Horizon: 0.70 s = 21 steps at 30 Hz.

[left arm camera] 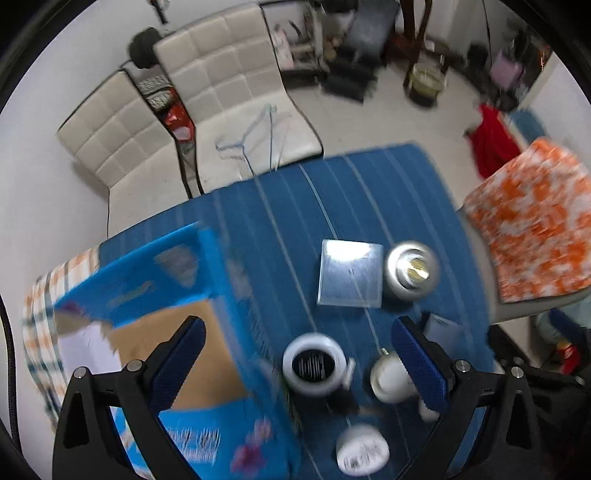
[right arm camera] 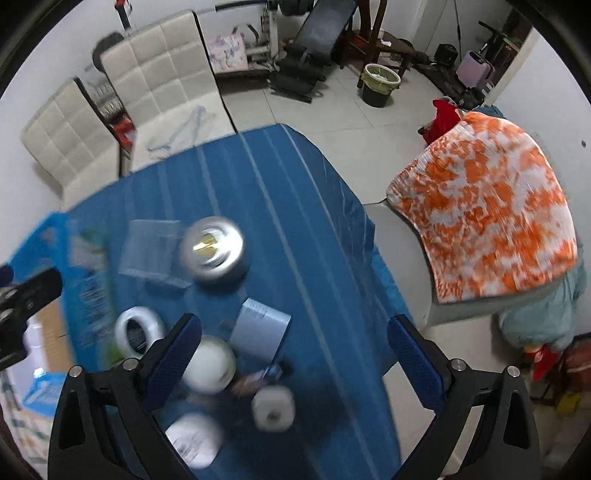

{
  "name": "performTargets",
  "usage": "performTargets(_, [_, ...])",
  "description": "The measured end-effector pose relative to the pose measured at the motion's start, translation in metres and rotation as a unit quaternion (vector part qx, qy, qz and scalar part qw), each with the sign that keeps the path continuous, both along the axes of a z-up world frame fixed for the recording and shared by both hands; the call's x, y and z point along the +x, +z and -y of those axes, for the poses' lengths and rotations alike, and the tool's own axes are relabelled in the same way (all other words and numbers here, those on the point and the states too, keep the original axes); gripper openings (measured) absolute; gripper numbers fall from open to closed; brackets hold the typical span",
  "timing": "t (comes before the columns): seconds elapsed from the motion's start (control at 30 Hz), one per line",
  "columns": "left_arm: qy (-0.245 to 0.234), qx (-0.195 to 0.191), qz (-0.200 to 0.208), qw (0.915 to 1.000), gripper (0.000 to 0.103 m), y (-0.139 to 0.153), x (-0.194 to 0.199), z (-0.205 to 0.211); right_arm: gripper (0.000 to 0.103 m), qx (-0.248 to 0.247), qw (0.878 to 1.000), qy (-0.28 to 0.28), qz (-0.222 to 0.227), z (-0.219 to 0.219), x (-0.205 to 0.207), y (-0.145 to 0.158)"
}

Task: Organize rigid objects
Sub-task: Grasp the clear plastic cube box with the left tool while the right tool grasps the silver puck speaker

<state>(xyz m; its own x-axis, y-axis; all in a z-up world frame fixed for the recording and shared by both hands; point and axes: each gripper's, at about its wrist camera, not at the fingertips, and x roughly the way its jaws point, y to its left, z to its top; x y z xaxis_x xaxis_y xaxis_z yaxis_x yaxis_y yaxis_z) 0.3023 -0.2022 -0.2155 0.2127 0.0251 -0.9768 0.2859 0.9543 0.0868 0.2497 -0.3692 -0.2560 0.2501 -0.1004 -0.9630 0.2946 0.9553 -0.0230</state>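
Though above white jars (left arm camera: 314, 363), both tools (left arm camera: 308, 360) (right arm camera: 293, 356) wide, empty.

Two cream quilted chairs (right arm camera: 166, 70) stood at the far edge of the table, which wore a blue striped cloth (right arm camera: 295, 206) — a thin wire hanger (left arm camera: 255, 136) lay on one seat. To the right an orange-and-white cloth (right arm camera: 491, 210) draped over another chair. Farther back sat a lined waste bin (right arm camera: 380, 83), a black bench (right arm camera: 325, 26) and a red garment (left arm camera: 493, 142) — all on pale floor tiles.
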Motion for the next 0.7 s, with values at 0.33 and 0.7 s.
performTargets(0.33, [-0.019,0.015,-0.074,0.9969,0.086,-0.081,0.048,0.043,0.099,0.018,0.999,-0.01,-0.041,0.036,0.035,-0.065])
performTargets(0.7, [0.001,0.013,-0.087,0.9961,0.062,-0.088,0.058,0.025,0.099,0.064,0.996,0.045,-0.048,0.009,0.047,-0.069])
